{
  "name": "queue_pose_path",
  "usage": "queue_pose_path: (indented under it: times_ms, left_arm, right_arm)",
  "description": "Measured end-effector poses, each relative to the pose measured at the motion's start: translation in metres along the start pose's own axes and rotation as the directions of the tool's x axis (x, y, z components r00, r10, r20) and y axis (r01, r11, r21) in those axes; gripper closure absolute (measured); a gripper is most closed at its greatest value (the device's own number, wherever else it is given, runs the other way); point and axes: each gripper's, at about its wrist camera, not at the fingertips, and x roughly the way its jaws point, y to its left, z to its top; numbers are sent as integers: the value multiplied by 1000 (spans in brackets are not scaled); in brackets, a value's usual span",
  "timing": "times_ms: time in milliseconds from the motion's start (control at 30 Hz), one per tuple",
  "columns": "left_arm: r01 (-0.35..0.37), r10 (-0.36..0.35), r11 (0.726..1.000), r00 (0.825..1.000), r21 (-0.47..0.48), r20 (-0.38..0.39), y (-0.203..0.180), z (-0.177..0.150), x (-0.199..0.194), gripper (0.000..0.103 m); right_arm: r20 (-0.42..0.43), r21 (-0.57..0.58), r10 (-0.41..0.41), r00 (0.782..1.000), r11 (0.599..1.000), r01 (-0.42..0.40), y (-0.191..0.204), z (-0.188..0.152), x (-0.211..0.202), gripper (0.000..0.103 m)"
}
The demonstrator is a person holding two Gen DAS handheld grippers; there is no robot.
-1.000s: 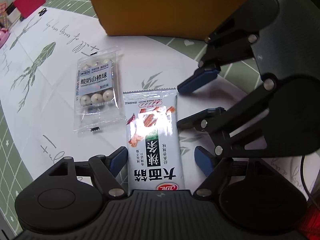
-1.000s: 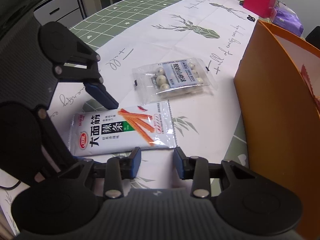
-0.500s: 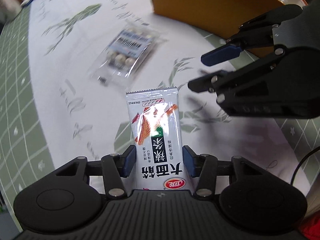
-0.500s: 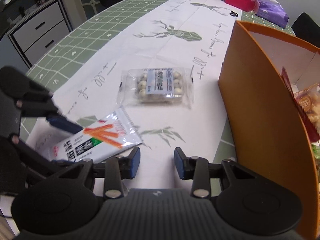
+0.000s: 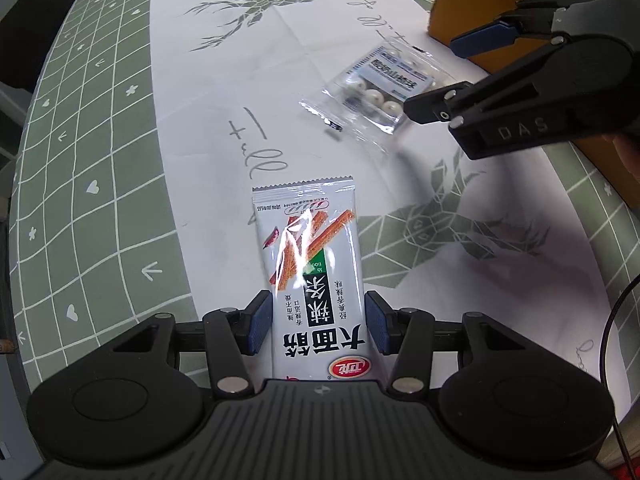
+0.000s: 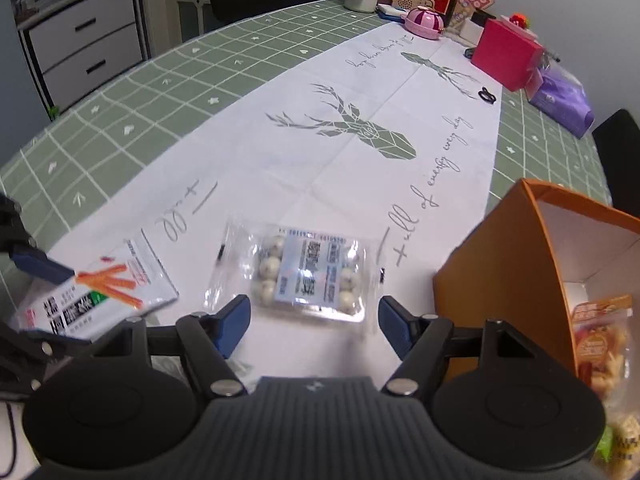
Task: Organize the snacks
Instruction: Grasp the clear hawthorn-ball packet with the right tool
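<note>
Left gripper: jaws pinched on the lower part of the spicy-strip packet, blue pads pressing both long edges. The packet stands out ahead of the fingers; its crimped top edge is free, and it appears lifted off the cloth, though the view does not settle that.

Right gripper: jaws opening, spread wide, nothing pressed between them. It hangs just short of the clear bag of white balls, whose near edge falls between the two blue pads without touching either.

Clear bag: lies flat on the white deer-print runner, just beside the near corner of the orange box, apart from it.

Orange box: open at the top, white inside, a snack bag leaning against its inner wall. It closes off the right side.

Open room: bare runner and green checked tablecloth to the left of and beyond the clear bag. A pink box, a purple pack and bottles stand well apart at the far edge.
</note>
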Motion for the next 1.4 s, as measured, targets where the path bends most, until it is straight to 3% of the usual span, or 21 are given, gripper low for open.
queue_pose_path:
  times_ms: [33,100,300,500,733,933,1033,1200,1400]
  left_arm:
    - [-3,3,1000,1000,-6,3,1,1,3,46]
    - [-5,5,1000,1000,-16,11,3,3,4,46]
    - [3,-2,1000,1000,-26,28,4,4,6,46]
    - [5,-4,1000,999,-23,40,5,3,8,46]
    - [21,-20,1000,999,-14,38,3,-2,6,46]
    - [32,-30,999,998,-33,56,-5,-9,5,46]
    - [-1,4,999,997,-42,82,-12,-16,3,46]
    - [8,-2,998,996,-60,95,-18,-25,0,45]
    - [29,-27,999,997,-29,77,-28,-32,-3,45]
  right_arm:
    - [-6,42,2,1000,999,-1,-3,5,4,10]
    - [-1,104,4,1000,995,-4,-6,12,10,3]
    - [-77,123,-24,997,992,34,-2,20,39,3]
    - [-78,145,0,997,989,11,0,17,45,4]
    - [-70,109,10,998,994,-2,4,10,35,21]
    - [-94,120,54,994,992,-42,12,-13,20,22]
    - [-116,145,57,992,989,-40,18,-28,8,22]
    - [-180,192,58,982,981,-23,25,-55,-11,20]
    - [-260,108,74,963,993,-47,37,-73,-26,18]
